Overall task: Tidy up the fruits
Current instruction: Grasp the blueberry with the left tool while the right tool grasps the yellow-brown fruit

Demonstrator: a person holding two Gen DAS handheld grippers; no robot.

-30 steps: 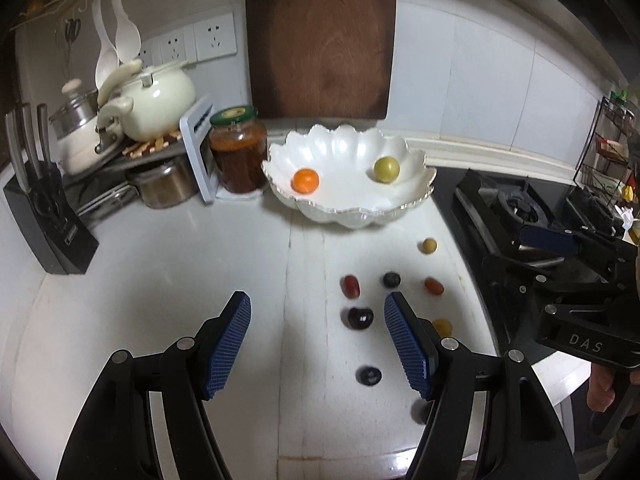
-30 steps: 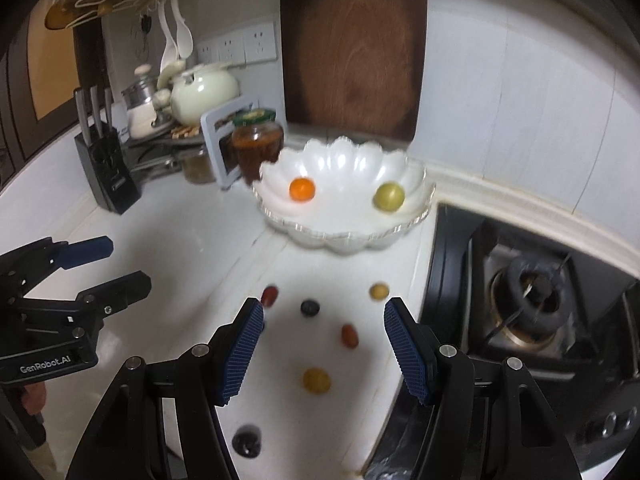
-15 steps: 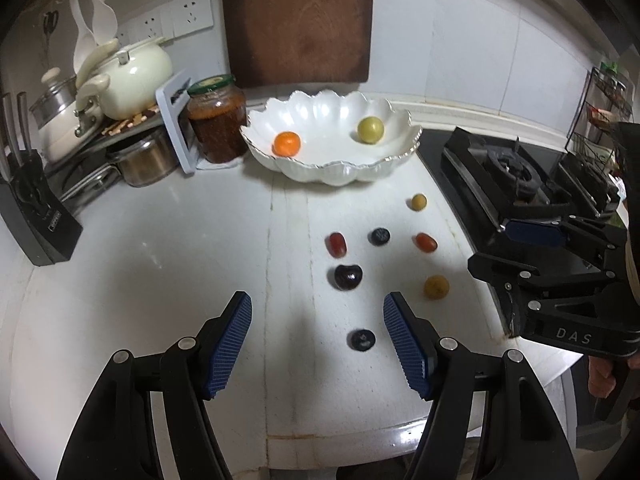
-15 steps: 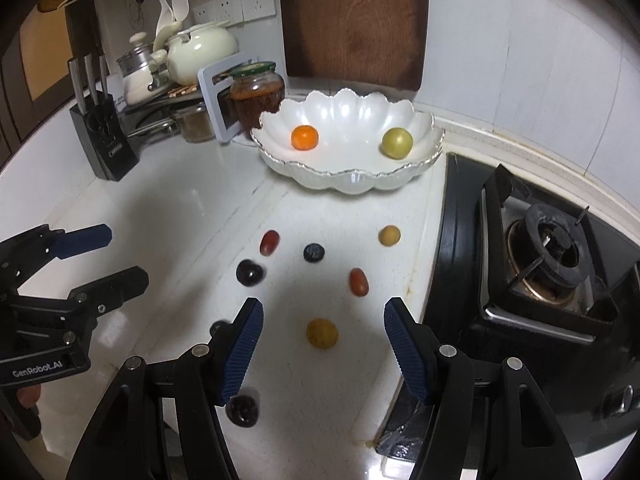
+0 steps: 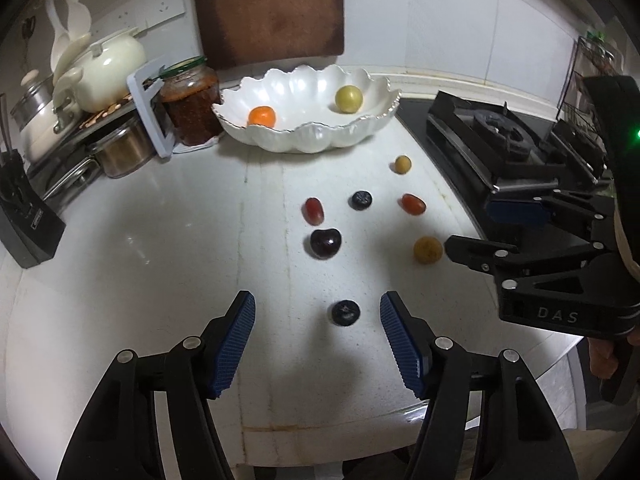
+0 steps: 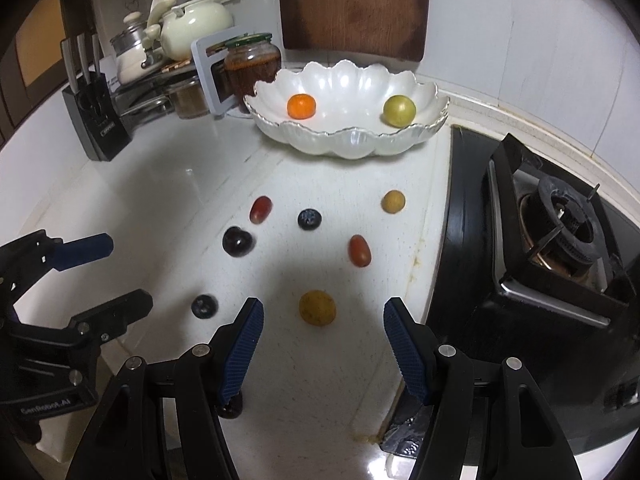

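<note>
A white scalloped bowl (image 5: 320,140) (image 6: 352,144) at the back of the counter holds an orange fruit (image 5: 262,116) and a green fruit (image 5: 349,98). Several small fruits lie loose on the white counter: a blueberry (image 5: 345,313) just ahead of my open, empty left gripper (image 5: 318,316), a dark cherry (image 5: 325,243), a red grape (image 5: 314,210), another blueberry (image 5: 362,200), a red tomato (image 5: 413,204). A yellow fruit (image 6: 317,307) lies just ahead of my open, empty right gripper (image 6: 323,320). A smaller yellow fruit (image 6: 393,201) lies nearer the bowl.
A gas stove (image 6: 552,232) borders the counter on the right. A jar of red sauce (image 5: 191,104), pots (image 5: 104,68) and a knife block (image 5: 24,220) stand at the back left. A wooden board (image 5: 268,8) leans on the wall. A dark fruit (image 6: 230,410) lies under my right gripper's left finger.
Both grippers have pulled back from the bowl and risen, so the loose fruits now lie farther ahead. Both stay open and empty.
</note>
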